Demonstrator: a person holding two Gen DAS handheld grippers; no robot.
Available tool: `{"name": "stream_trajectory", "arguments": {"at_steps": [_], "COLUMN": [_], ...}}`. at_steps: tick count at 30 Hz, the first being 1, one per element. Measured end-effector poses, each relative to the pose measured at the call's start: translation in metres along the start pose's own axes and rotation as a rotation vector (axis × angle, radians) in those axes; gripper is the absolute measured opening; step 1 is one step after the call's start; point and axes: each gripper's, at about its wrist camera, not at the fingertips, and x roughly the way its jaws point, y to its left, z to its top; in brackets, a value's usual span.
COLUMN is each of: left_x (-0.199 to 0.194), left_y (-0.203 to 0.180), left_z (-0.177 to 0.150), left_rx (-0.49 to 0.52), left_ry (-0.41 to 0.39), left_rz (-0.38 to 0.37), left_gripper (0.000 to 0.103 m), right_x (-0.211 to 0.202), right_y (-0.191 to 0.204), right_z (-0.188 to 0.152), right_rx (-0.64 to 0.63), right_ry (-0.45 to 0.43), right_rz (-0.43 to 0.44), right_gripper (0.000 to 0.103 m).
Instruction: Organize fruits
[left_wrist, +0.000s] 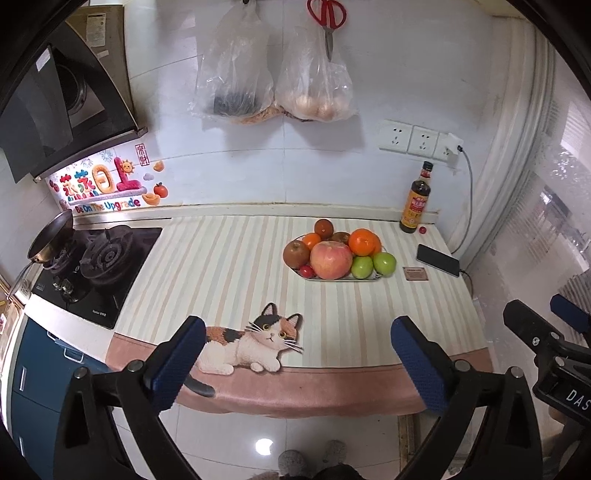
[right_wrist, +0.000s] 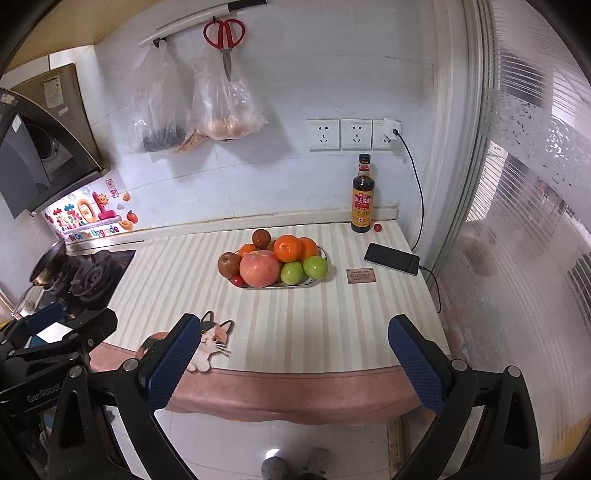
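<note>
A plate (left_wrist: 364, 279) (right_wrist: 312, 283) heaped with fruit stands on the striped counter mat: a big pink apple (left_wrist: 331, 259) (right_wrist: 259, 268) in front, two green apples (left_wrist: 384, 262) (right_wrist: 315, 267), oranges (left_wrist: 364, 242) (right_wrist: 287, 248), a brown fruit (left_wrist: 296, 254) (right_wrist: 229, 264) and a small red one (left_wrist: 306, 271). One tiny red fruit (left_wrist: 422, 230) (right_wrist: 377, 227) lies apart by the sauce bottle. My left gripper (left_wrist: 297, 365) hangs wide open over the mat's near edge, nothing between its blue pads. My right gripper (right_wrist: 295, 363) is likewise open and empty, well short of the plate.
A dark sauce bottle (left_wrist: 416, 203) (right_wrist: 362, 197) stands at the back wall. A phone (left_wrist: 438, 260) (right_wrist: 392, 258) on a cable and a small brown card (left_wrist: 415, 273) (right_wrist: 361, 275) lie right of the plate. A gas hob (left_wrist: 96, 264) with a pan (left_wrist: 51, 236) is on the left.
</note>
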Motion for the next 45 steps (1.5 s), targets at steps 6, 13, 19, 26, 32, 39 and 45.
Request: {"name": "stream_trajectory", "arguments": {"at_steps": [6, 13, 19, 26, 32, 39, 45], "left_x": [0.032, 0.06, 0.07, 0.074, 0.076, 0.079, 0.079], "left_y": [-0.001, -0.001, -0.001, -0.004, -0.006, -0.005, -0.004], "left_z": [0.014, 0.028, 0.034, 0.038, 0.035, 0.033, 0.031], "left_rx": [-0.002, 0.001, -0.005, -0.001, 0.005, 0.005, 0.001], "left_ry": [0.029, 0.056, 0.062, 0.065, 0.076, 0.085, 0.083], "left_rz": [0.03, 0.052, 0.064, 0.067, 0.067, 0.065, 0.065], "left_gripper": [0.103, 0.103, 0.103, 0.103, 0.103, 0.103, 0.103], "right_x": [0.041, 0.083, 0.109, 0.119, 0.118, 0.118, 0.119], "right_y": [-0.003, -0.006, -0.009, -0.011, -0.011, -0.011, -0.01], "right_z": [0.019, 0.036, 0.039, 0.037, 0.036, 0.036, 0.031], "right_rx": [-0.011, -0.019, -0.012, -0.012, -0.013, -0.015, -0.019], "right_ry": [0.021, 0.05, 0.088, 0.109, 0.112, 0.112, 0.117], "right_rz": [-0.01, -0.026, -0.024, -0.016, -0.018, -0.02, -0.017], "right_gripper": [0.103, 0.103, 0.103, 0.103, 0.103, 0.103, 0.103]}}
